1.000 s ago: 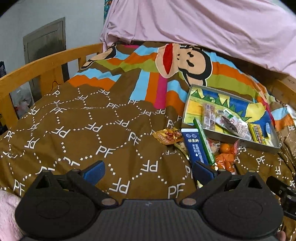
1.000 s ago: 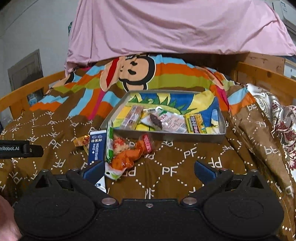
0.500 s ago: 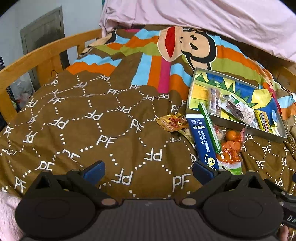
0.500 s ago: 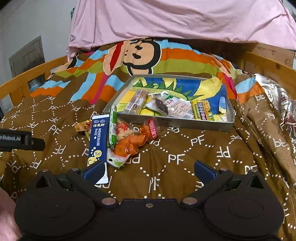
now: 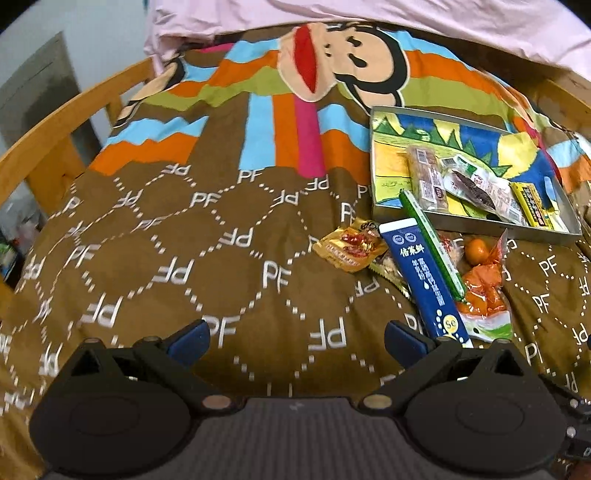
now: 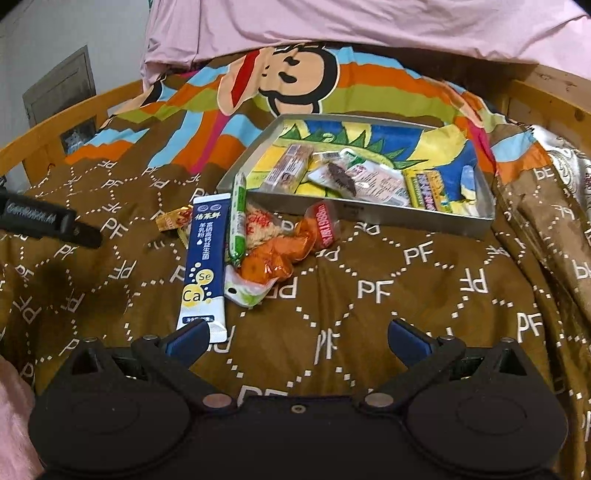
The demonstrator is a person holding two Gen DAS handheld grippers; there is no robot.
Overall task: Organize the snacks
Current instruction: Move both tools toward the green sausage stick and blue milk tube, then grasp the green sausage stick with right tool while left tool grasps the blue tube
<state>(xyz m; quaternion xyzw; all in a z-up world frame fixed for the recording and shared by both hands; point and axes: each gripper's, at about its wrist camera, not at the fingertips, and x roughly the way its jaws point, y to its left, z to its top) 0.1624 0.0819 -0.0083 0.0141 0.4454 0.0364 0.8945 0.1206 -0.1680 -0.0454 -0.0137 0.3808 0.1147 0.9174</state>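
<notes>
A metal tray (image 5: 472,224) (image 6: 369,212) with a bright cartoon print lies on the brown quilt and holds several snack packets. In front of it sits a loose pile: a blue sachet (image 5: 424,280) (image 6: 205,258), a green stick (image 5: 432,243) (image 6: 237,218), an orange snack bag (image 5: 482,295) (image 6: 280,254) and a yellow-red packet (image 5: 349,245) (image 6: 173,218). My left gripper (image 5: 295,338) is open and empty, low over the quilt left of the pile. My right gripper (image 6: 297,334) is open and empty, just short of the pile; its left finger overlaps the sachet's near end.
A wooden bed rail (image 5: 55,136) (image 6: 66,122) runs along the left side and another rail (image 6: 546,99) stands at the right. A pink sheet (image 6: 332,26) hangs over the far end. The left gripper's body (image 6: 48,221) reaches in at the left of the right wrist view.
Both grippers have moved forward and down toward the snack pile, which now appears larger and closer. Both stay open. The snacks have not moved.
</notes>
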